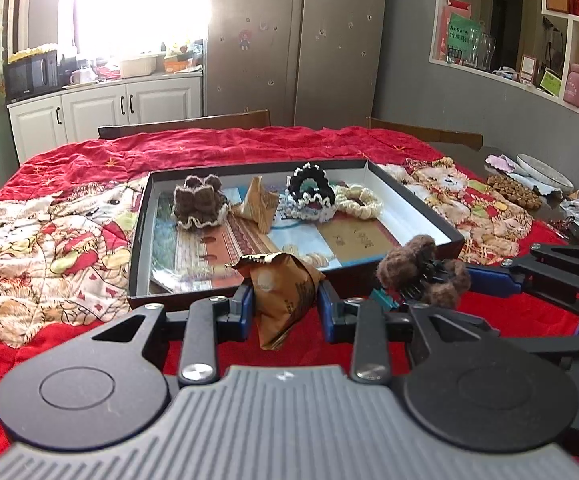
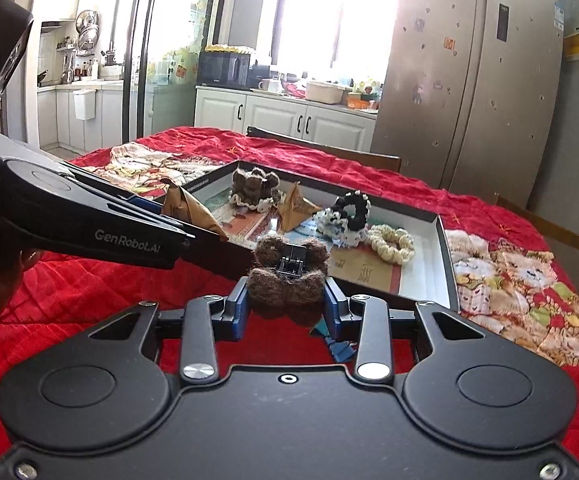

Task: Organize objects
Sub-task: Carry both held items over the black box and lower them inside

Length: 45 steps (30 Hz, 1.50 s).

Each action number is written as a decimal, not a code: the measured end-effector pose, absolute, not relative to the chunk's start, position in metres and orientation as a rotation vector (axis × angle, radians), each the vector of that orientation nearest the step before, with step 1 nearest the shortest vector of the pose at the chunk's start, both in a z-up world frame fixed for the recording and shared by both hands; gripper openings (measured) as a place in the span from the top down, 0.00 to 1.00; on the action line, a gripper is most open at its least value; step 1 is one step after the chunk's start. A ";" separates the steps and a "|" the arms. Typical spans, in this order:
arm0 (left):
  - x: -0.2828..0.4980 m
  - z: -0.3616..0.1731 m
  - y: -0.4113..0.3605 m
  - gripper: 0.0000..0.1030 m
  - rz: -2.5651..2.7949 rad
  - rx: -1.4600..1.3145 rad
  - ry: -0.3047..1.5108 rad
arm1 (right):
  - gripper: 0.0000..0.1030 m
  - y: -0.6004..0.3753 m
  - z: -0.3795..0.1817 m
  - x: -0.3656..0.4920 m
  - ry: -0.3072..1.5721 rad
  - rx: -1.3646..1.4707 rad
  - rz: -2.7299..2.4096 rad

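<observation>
Left claw [image 1: 285,304] clamped on brown packet [image 1: 285,296], right claw [image 2: 285,306] on fuzzy hair clip [image 2: 289,276].

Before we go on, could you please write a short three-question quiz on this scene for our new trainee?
1. True or false: the left gripper is shut on a brown paper packet.
2. What does the right gripper hold?
A. the cream scrunchie
B. a fuzzy brown hair claw
C. nothing
3. Fill in: the black-and-white scrunchie lies inside the ____ on the red quilt.

Key:
1. True; the jaws press both sides of the packet.
2. B
3. shallow black box
</observation>
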<state>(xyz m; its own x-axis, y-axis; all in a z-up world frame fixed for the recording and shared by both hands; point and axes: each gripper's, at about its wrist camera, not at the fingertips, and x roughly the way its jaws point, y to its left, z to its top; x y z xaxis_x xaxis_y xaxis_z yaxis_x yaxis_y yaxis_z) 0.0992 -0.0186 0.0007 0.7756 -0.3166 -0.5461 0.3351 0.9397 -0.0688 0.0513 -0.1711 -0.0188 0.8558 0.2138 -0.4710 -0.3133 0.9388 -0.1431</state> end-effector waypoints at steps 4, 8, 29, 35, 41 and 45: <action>0.104 0.007 -0.013 0.65 -0.336 0.022 0.574 | 0.66 -0.171 -0.011 0.052 0.450 -0.236 0.273; 0.111 0.013 -0.008 0.65 -0.312 0.028 0.559 | 0.66 -0.176 0.002 0.058 0.430 -0.241 0.269; 0.185 0.013 0.002 0.65 -0.239 -0.001 0.594 | 0.66 -0.204 0.024 0.139 0.436 -0.190 0.173; 0.205 0.002 0.003 0.65 -0.217 -0.007 0.618 | 0.66 -0.207 0.007 0.169 0.480 -0.173 0.163; 0.218 -0.011 0.003 0.65 -0.209 -0.010 0.641 | 0.66 -0.211 -0.015 0.191 0.524 -0.140 0.148; 0.224 -0.019 0.003 0.65 -0.199 -0.008 0.653 | 0.66 -0.213 -0.024 0.201 0.541 -0.132 0.144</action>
<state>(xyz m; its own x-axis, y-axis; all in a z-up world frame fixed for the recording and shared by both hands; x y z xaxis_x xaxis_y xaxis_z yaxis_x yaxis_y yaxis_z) 0.2244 0.0031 -0.0188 0.7760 -0.1866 -0.6025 0.1814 0.9809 -0.0701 0.2012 -0.2133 -0.0236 0.8478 0.1009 -0.5207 -0.1706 0.9815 -0.0875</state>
